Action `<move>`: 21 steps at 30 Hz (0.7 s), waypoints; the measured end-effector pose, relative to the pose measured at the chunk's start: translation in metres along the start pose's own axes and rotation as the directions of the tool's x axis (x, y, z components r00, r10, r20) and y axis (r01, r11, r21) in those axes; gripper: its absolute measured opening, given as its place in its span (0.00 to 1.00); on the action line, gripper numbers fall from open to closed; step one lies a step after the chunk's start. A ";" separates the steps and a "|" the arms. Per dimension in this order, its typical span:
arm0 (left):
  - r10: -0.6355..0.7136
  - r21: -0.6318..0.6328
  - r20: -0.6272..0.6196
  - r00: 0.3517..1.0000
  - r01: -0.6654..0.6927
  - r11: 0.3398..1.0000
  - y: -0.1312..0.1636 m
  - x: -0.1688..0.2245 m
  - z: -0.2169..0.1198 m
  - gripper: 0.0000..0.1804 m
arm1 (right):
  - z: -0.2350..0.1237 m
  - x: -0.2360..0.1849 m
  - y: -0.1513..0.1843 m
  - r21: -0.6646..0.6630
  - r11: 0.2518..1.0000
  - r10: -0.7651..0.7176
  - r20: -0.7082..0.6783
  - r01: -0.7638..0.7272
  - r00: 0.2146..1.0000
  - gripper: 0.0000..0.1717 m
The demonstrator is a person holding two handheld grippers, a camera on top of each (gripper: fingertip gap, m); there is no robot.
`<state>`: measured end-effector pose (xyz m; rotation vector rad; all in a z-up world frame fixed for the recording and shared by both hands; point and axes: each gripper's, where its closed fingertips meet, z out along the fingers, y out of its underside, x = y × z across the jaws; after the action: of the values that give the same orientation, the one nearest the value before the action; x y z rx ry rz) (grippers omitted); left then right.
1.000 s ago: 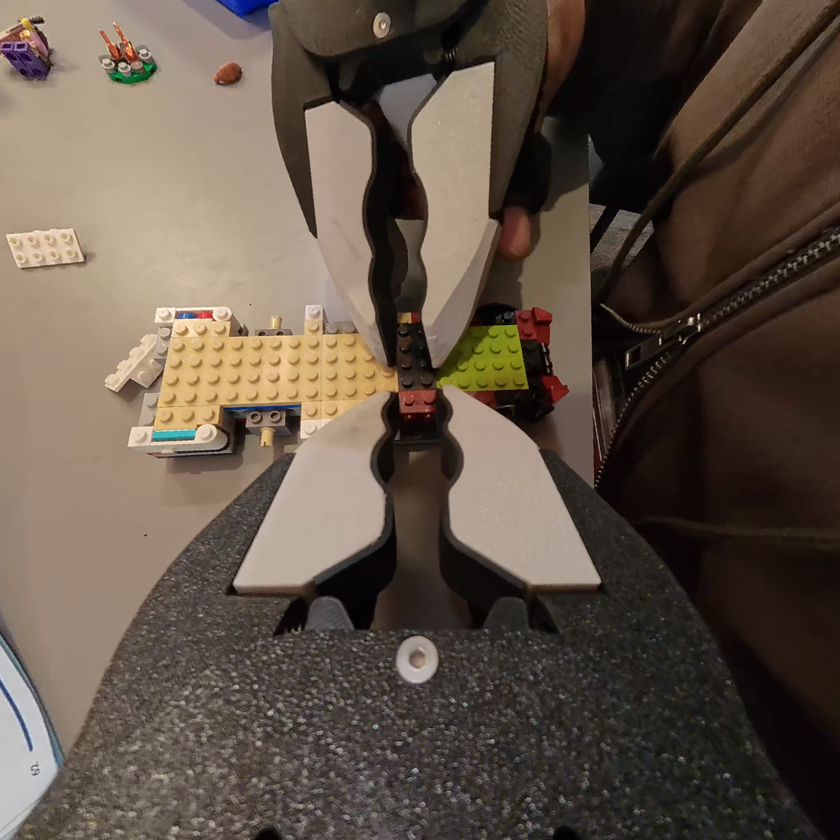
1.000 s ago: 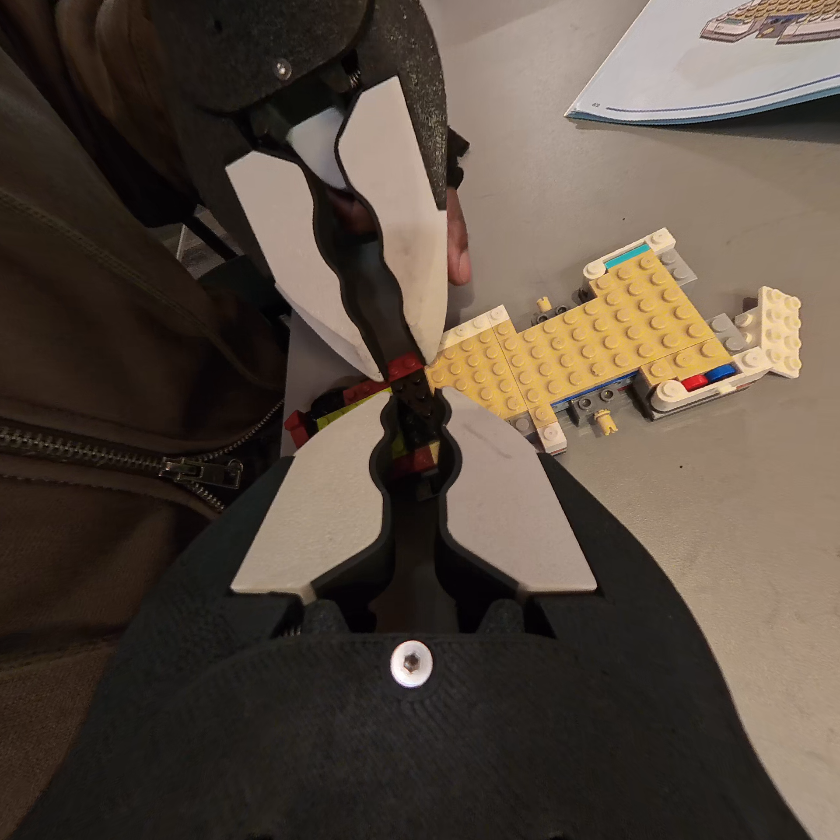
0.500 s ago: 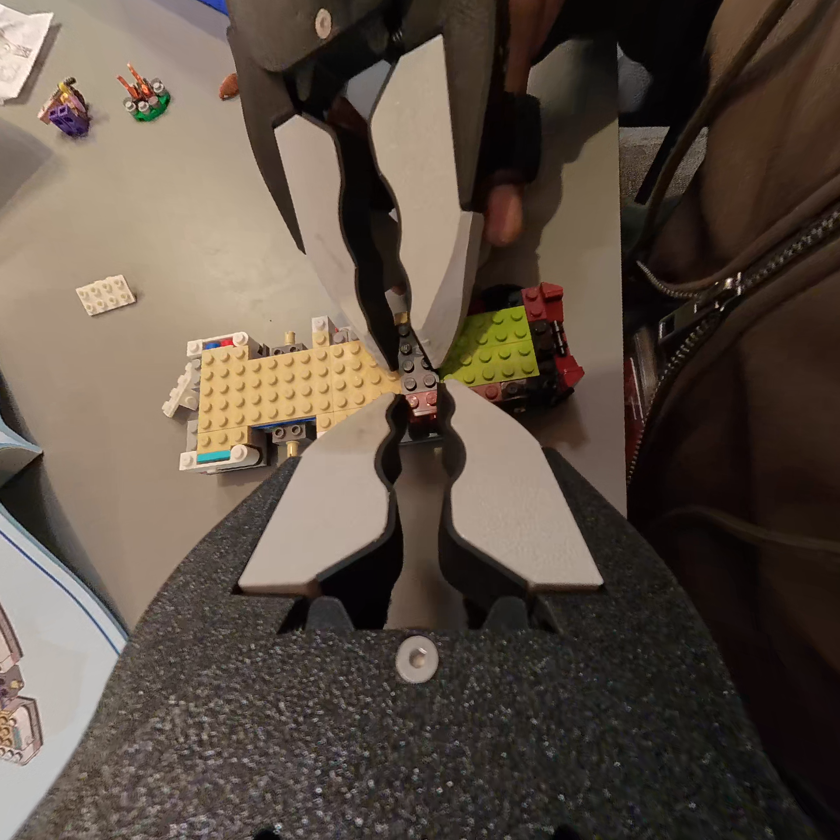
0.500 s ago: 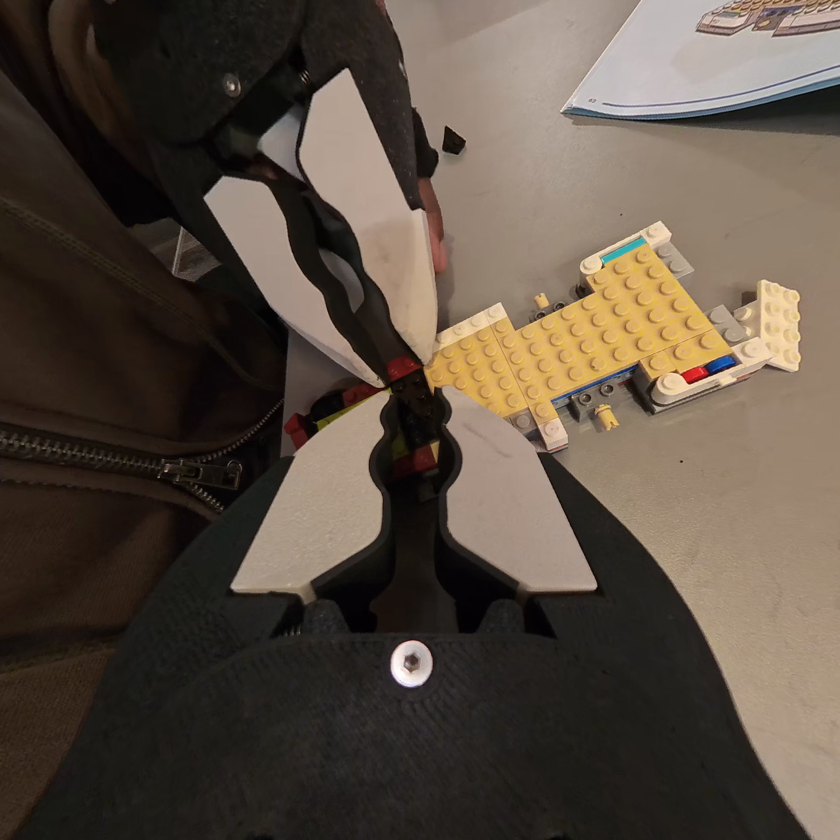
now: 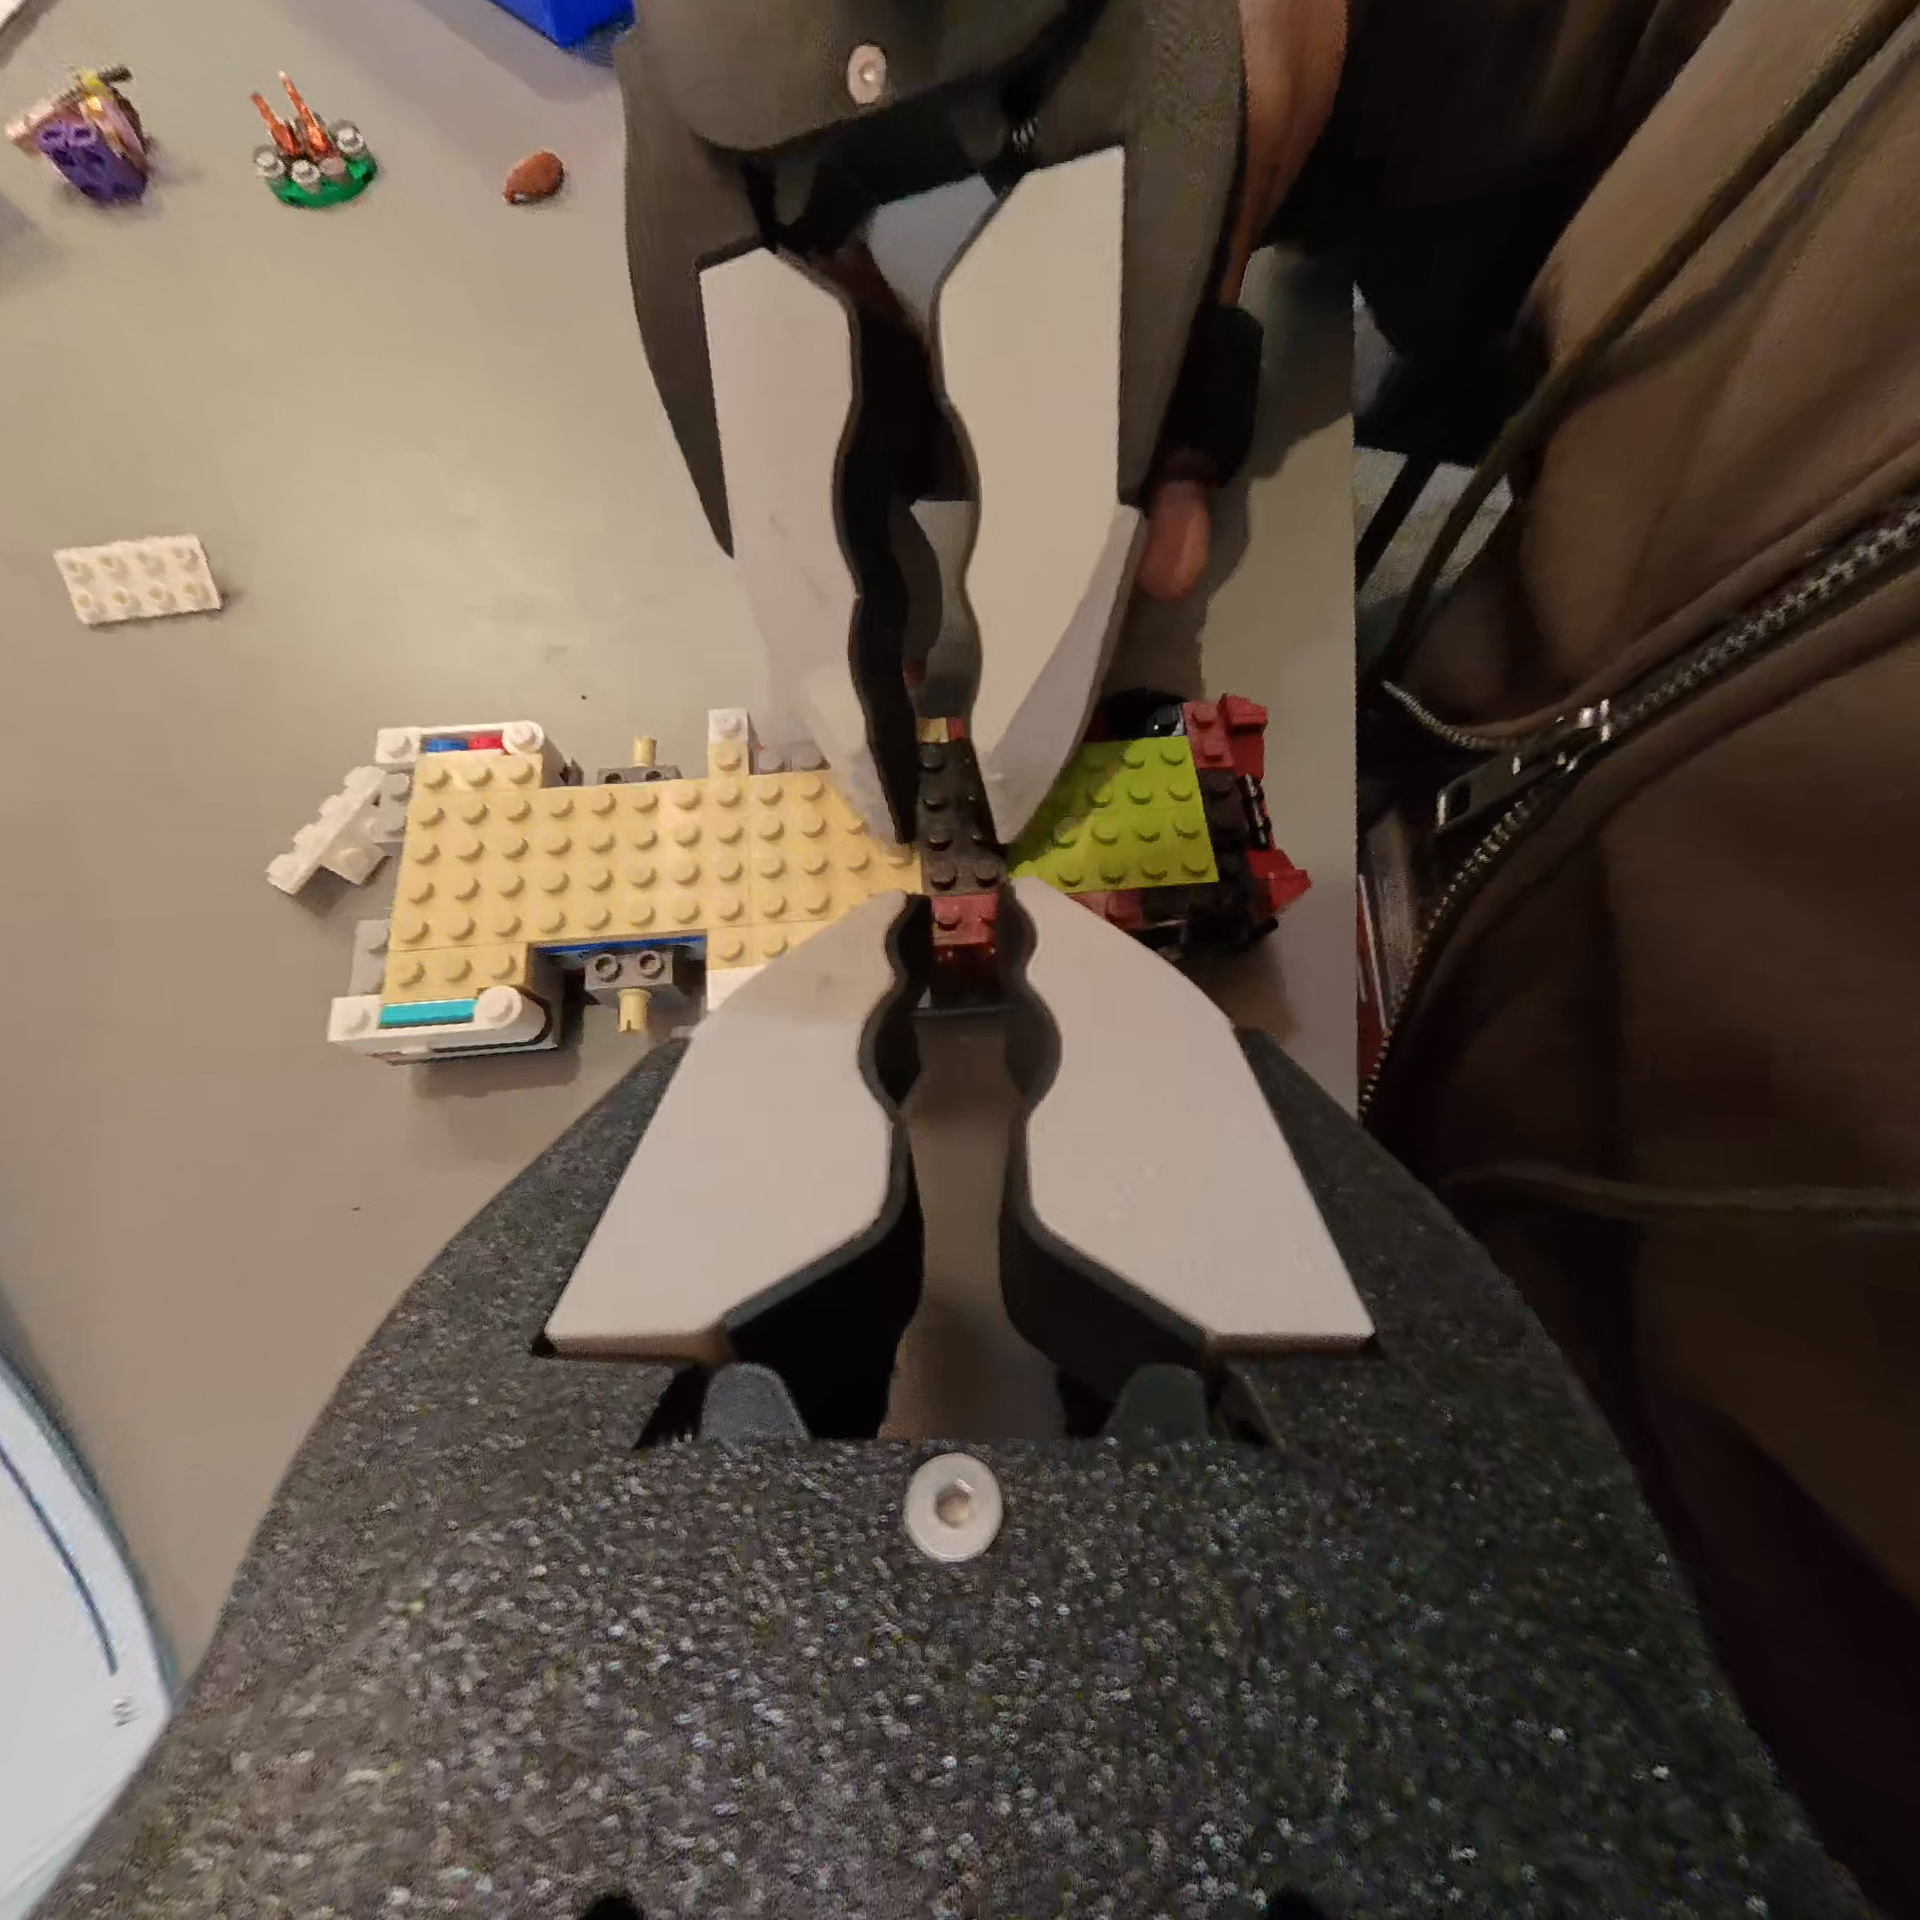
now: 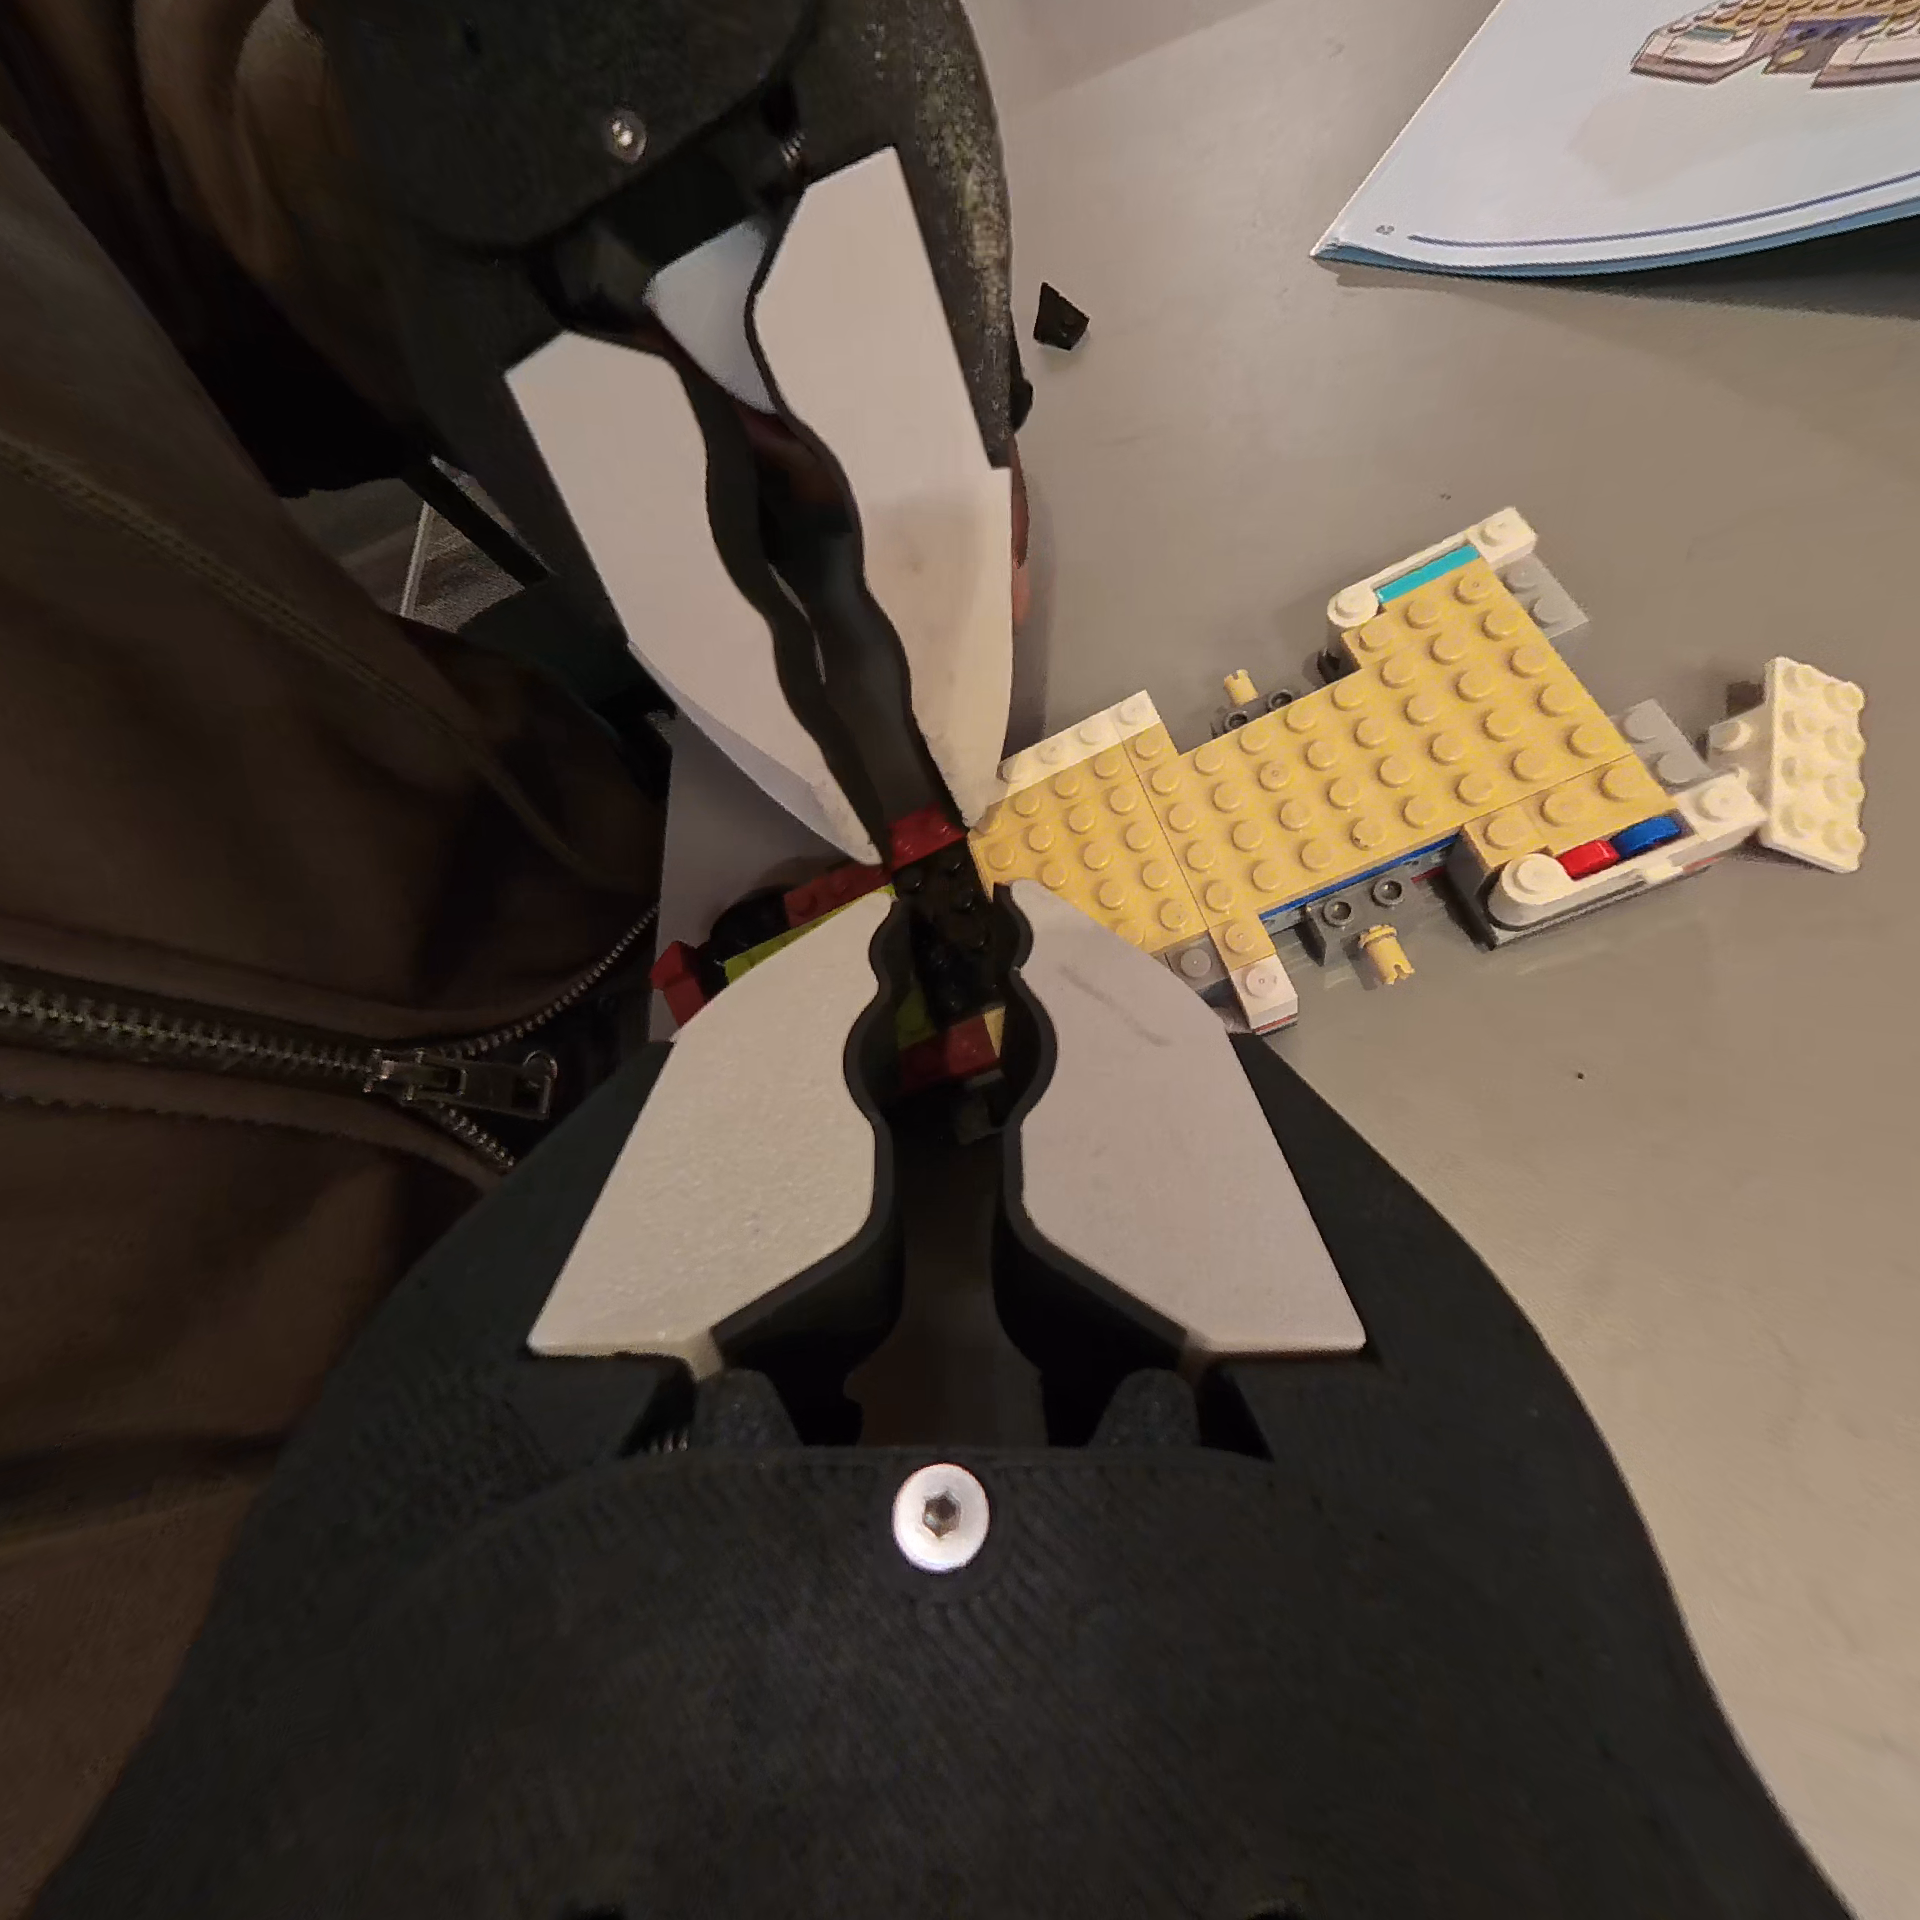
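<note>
Black brick strip [image 5: 961, 821] runs tool-to-tool: your left tool [image 5: 961, 920] pinches its dark-red end, right tool [image 6: 951, 914] clamps the opposite end.

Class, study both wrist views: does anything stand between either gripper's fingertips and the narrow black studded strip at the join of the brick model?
Nothing visible does. The left gripper and right gripper both close on the narrow black studded strip from opposite ends, between the tan studded plates and lime-green studded plate.
</note>
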<state>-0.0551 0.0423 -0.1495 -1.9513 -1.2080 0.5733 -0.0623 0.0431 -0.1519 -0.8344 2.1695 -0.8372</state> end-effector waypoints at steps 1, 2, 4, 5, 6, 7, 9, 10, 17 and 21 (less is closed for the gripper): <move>-0.016 0.003 -0.014 1.000 0.016 1.000 0.000 0.000 0.000 0.07 | 0.000 0.000 0.000 -0.001 1.000 -0.002 0.002 0.002 1.000 0.10; -0.034 0.006 -0.037 0.999 0.034 0.999 0.000 0.001 0.000 0.07 | 0.000 -0.001 0.000 -0.002 1.000 -0.004 0.003 0.004 1.000 0.10; -0.073 0.014 -0.076 0.994 0.074 0.997 0.000 0.001 0.000 0.07 | 0.000 -0.001 0.000 -0.002 1.000 -0.005 0.005 0.005 1.000 0.10; -0.080 0.016 -0.087 0.993 0.081 0.997 0.000 0.001 0.000 0.07 | 0.000 -0.001 0.000 -0.002 1.000 -0.004 0.006 0.004 1.000 0.10; -0.090 0.014 -0.099 0.991 0.092 0.996 0.001 0.002 0.000 0.07 | 0.000 -0.001 0.000 -0.001 1.000 -0.004 0.006 0.004 1.000 0.10; -0.097 0.011 -0.109 0.989 0.099 0.995 0.001 0.001 0.000 0.07 | 0.000 -0.001 0.000 -0.001 1.000 -0.005 0.005 0.005 1.000 0.10; -0.069 0.011 -0.102 0.992 0.071 0.997 0.000 0.002 0.000 0.08 | 0.000 -0.001 0.000 0.000 1.000 -0.005 0.004 0.005 1.000 0.10; -0.060 0.001 -0.099 0.993 0.060 0.998 0.001 0.002 0.000 0.08 | 0.000 -0.001 0.000 0.000 1.000 -0.006 0.003 0.006 1.000 0.10; -0.063 -0.040 -0.099 0.993 0.059 0.997 0.002 0.002 0.000 0.09 | 0.000 -0.001 0.000 0.000 1.000 -0.007 0.000 0.007 1.000 0.10; -0.106 -0.036 -0.130 0.986 0.102 0.994 0.002 0.002 0.000 0.08 | 0.000 0.000 0.000 0.000 1.000 -0.007 -0.001 0.007 1.000 0.10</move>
<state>-0.0534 0.0434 -0.1516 -1.9064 -1.2327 0.3691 -0.0621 0.0432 -0.1514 -0.8419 2.1685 -0.8406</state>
